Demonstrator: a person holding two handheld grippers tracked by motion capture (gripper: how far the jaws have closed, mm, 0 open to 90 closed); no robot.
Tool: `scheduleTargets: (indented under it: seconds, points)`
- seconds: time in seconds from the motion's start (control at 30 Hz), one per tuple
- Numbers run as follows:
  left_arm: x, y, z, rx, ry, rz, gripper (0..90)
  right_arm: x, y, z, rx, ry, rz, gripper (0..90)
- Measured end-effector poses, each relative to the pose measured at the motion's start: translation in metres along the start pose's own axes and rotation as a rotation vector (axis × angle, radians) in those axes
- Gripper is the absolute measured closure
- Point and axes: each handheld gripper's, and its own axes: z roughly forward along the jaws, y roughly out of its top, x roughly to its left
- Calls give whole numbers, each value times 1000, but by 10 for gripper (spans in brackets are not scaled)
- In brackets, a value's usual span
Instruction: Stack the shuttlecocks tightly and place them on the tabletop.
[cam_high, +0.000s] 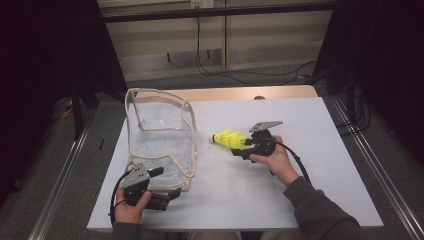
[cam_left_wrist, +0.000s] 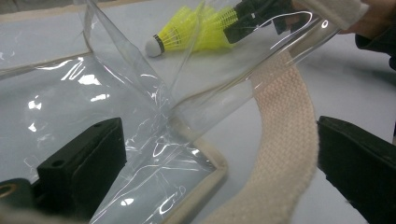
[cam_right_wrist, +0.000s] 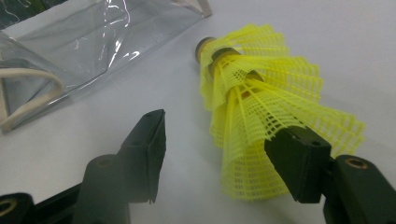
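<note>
A clear plastic bag (cam_high: 160, 135) with beige trim stands open on the white table (cam_high: 300, 190), left of centre. My left gripper (cam_high: 169, 181) is open at the bag's near corner. In the left gripper view the clear corner (cam_left_wrist: 154, 116) and a beige woven strap (cam_left_wrist: 285, 140) lie between the jaws of this gripper (cam_left_wrist: 217, 140). A stack of yellow shuttlecocks (cam_high: 230, 138) lies on the table right of the bag, cork end toward it. My right gripper (cam_right_wrist: 219, 133) is open around the skirt end of the shuttlecocks (cam_right_wrist: 261, 98); the right jaw is against the skirt and the left jaw stands apart.
The table's wooden far edge (cam_high: 240, 93) shows behind the bag. Metal rails run along both sides of the table, and cables lie on the floor beyond it. White table surface stretches right of and in front of the right hand.
</note>
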Motion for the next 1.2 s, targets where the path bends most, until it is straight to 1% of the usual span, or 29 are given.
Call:
scheduleTargets:
  seconds: [0.1,0.2,0.23,0.27,0.37,0.47,0.53,0.67,0.93,1.0,1.13,1.17,1.2]
  points:
    - [0,0,0,0,-3,-3,28,3,2,3,4,-10,4,360]
    - [0,0,0,0,-1,0,28,4,3,7,4,-25,12,375]
    - [0,0,0,0,-2,0,28,4,3,8,3,-23,17,380]
    - [0,0,0,0,-2,0,28,5,3,9,-2,-21,22,389]
    - [0,0,0,4,-2,1,28,7,4,11,1,-36,17,422]
    - [1,0,0,3,-3,1,28,8,5,14,-14,-42,21,457]
    - [0,0,0,2,-6,-2,28,9,6,14,-27,-42,24,504]
    - [0,0,0,1,-7,-2,28,11,6,17,-28,-81,14,528]
    - [1,0,0,2,-4,1,28,12,4,21,-35,-86,33,570]
    - [0,0,0,0,-5,-1,28,12,4,23,-33,-94,33,567]
    - [1,0,0,-1,-7,-1,28,11,3,26,-35,-109,49,566]
    - [1,0,0,-1,-6,-1,28,11,3,27,-40,-119,53,596]
    - [1,0,0,-1,-7,-1,28,11,3,27,-41,-120,57,596]
